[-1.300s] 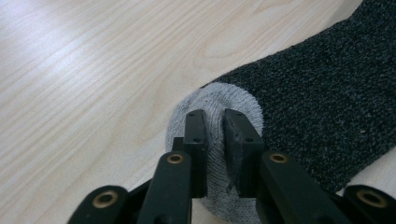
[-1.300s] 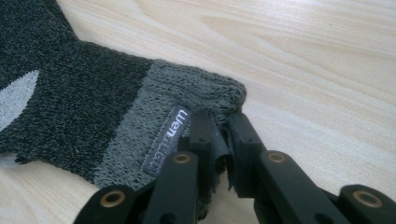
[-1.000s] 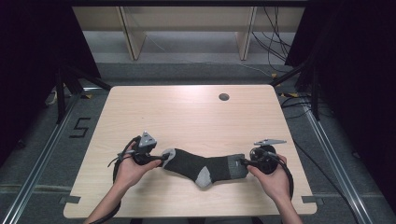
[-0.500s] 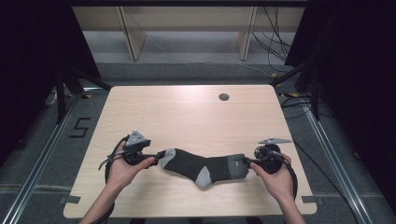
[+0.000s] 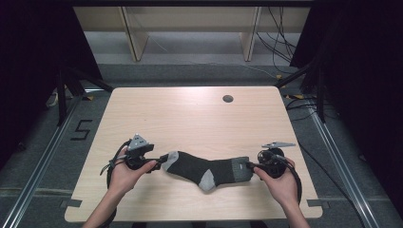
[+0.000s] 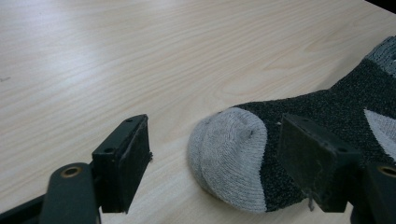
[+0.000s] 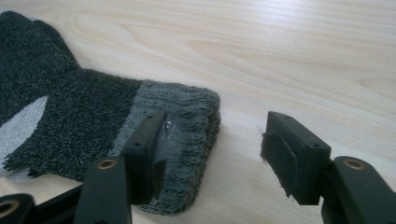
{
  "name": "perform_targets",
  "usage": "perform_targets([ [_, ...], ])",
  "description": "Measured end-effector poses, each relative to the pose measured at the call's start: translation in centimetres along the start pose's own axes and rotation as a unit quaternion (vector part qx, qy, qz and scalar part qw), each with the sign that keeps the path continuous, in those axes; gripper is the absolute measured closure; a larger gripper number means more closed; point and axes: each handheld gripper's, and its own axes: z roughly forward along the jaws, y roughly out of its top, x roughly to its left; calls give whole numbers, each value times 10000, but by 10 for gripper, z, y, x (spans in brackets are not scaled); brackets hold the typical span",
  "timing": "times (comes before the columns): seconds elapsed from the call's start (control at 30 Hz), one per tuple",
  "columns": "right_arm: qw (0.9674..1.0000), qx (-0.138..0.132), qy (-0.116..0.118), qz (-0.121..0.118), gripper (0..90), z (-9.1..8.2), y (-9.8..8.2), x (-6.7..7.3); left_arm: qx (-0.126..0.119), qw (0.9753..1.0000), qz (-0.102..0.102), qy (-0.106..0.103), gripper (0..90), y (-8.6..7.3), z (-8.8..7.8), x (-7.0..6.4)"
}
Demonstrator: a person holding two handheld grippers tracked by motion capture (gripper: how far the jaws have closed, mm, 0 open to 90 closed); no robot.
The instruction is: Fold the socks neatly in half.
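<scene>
- The left gripper [image 5: 161,160] sits at the near-left part of the table [image 5: 190,114], pointing toward 3 o'clock in the high view. Its jaws stand wide apart and hold nothing.
- In the left gripper view the grey toe [image 6: 229,154] lies flat on the wood in the gap between the open jaws, nearer the right-hand jaw. No pad presses on it.
- The sock [image 5: 204,168] lies flat along the near edge of the table between the two grippers. Its long axis runs from 9 to 3 o'clock, toe at 9, cuff at 3, and the pale heel [image 5: 207,179] bulges toward 6.
- The ribbed cuff [image 7: 187,140] ends at the right gripper [image 5: 251,166], which points toward 9 o'clock in the high view.
- The right gripper's jaws have just been opening, then easing in a little. They are open now: one jaw hangs over the cuff's edge, the other over bare wood past it, and no grip shows.
- Each gripper is nearest its own end of the sock, so the toe falls to the left hand and the cuff to the right.
- Judged from this, any fresh grip calls for a short push along the sock's long axis before closing.
</scene>
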Motion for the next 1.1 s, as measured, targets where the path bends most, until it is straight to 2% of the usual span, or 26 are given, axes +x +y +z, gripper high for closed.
perform_targets([
  [0.03,9998,-33,186,-39,432,2,0,-2,-25,10000,-32,15,263,0,1,0],
  [0.1,9997,70,229,23,444,4,0,0,35,10000,27,7,286,0,3,2],
  [0.13,9999,79,146,-8,445,5,0,0,-24,10000,-43,14,292,0,4,1],
  [0.17,9998,184,-79,43,447,5,1,2,-1,10000,3,-16,302,1,5,2],
  [0.2,9998,166,19,-74,448,4,1,0,-45,9999,-104,14,308,1,7,0],
  [0.23,9995,295,-2,-79,448,3,1,-1,-58,9999,-127,3,310,2,8,0],
  [0.27,9997,225,96,5,448,3,1,0,-6,9999,-112,16,312,3,9,0],
  [0.37,9998,199,42,32,453,1,0,0,14,9998,-198,-5,314,3,12,-2],
  [0.47,9996,150,46,222,456,-1,-3,3,56,9996,-288,22,316,2,13,-3],
  [0.5,9998,103,142,-112,458,-2,-3,-3,48,9995,-308,5,318,0,13,-4],
  [0.53,9999,144,15,-52,461,-3,-4,-2,82,9993,-354,-15,319,-1,12,-4],
  [0.57,9997,74,66,211,466,-3,-6,2,88,9994,-344,-12,320,-2,11,-4],
  [0.6,9999,130,81,32,469,-5,-7,-1,90,9993,-365,-20,321,-3,10,-4],
  [0.63,9994,161,126,261,474,-6,-10,3,167,9993,-337,0,321,-5,9,-3],
  [0.67,9997,192,65,148,482,-7,-11,2,125,9991,-403,0,321,-6,10,-2],
  [0.7,9992,211,117,319,485,-6,-13,5,153,9989,-447,-19,322,-8,11,-1],
  [0.73,9992,311,229,113,486,-7,-14,1,184,9986,-498,3,322,-10,13,0],
  [0.77,9994,284,132,170,490,-5,-15,3,288,9986,-451,11,325,-11,14,3],
  [0.8,9991,361,160,136,491,-5,-16,2,284,9980,-563,-8,331,-13,17,3],
  [0.83,9992,309,155,199,491,-3,-18,4,370,9978,-540,-43,339,-14,19,6],
  [0.9,9994,322,80,52,495,-1,-19,2,347,9969,-699,-87,349,-16,26,6],
  [0.93,9995,287,51,139,496,-1,-19,4,458,9968,-652,-101,349,-17,27,8],
  [0.97,9992,395,56,95,498,0,-18,3,432,9964,-726,-119,351,-18,30,6],
  [1.03,9987,428,47,262,502,2,-19,6,520,9963,-665,-133,353,-19,33,7],
  [1.07,9994,316,87,54,506,4,-19,3,445,9959,-768,-145,353,-19,35,6],
  [1.1,9992,387,22,126,511,5,-19,4,509,9961,-707,-135,353,-19,35,6],
])
